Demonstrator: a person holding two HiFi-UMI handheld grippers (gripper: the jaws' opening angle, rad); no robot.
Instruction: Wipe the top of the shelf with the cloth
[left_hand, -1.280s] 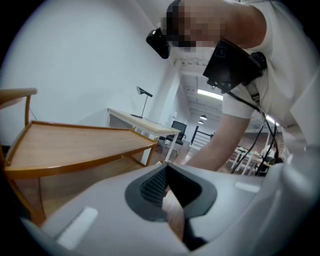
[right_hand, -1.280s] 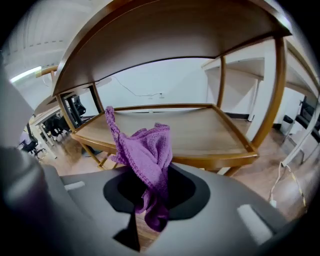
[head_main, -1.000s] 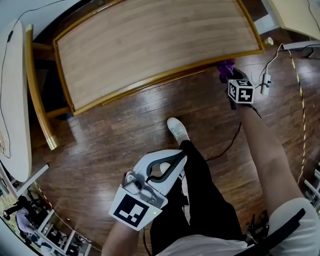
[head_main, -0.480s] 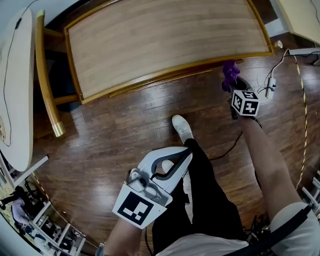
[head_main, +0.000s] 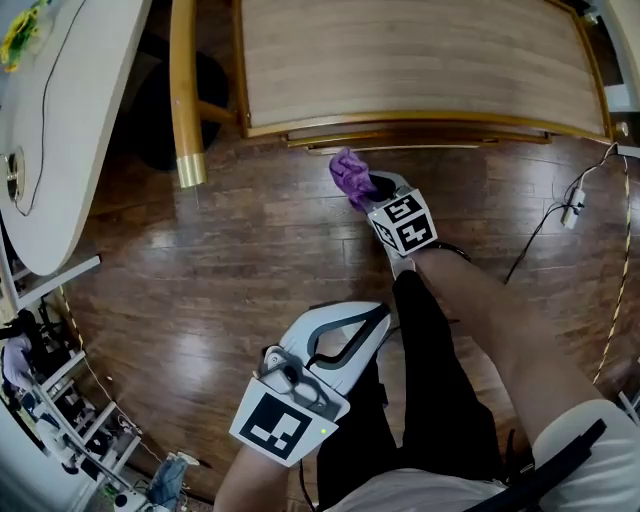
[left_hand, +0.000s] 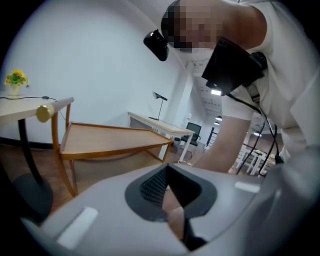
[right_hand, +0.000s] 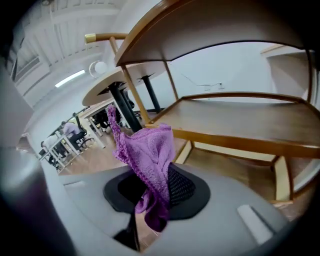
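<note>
At the far left a white counter (head_main: 45, 160) with a thin cable on it stands on the dark wooden floor (head_main: 200, 260). Next to it rises a wooden post with a brass cap (head_main: 186, 100), which belongs to the shelf (head_main: 420, 60); the light wooden top of the shelf fills the upper part of the head view and is bare. Low in the middle, the left gripper (head_main: 372, 316) is in front of the person's leg in black trousers (head_main: 425, 400). Its fingers (left_hand: 150, 187) are together and nothing is between them. More to the right, the right gripper (head_main: 375, 190) points toward the front edge of the shelf, and its fingers are clamped on the purple cloth (head_main: 350, 178). The cloth hangs in a crumpled bunch over the floor, just in front of the shelf edge, and it does not touch the top. In the right gripper view the cloth (right_hand: 150, 155) stands up from the dark pads, with the underside of the top board (right_hand: 210, 25) above it and a lower board (right_hand: 240, 120) behind it. At the far right a white cable (head_main: 573, 205) lies on the floor.
</note>
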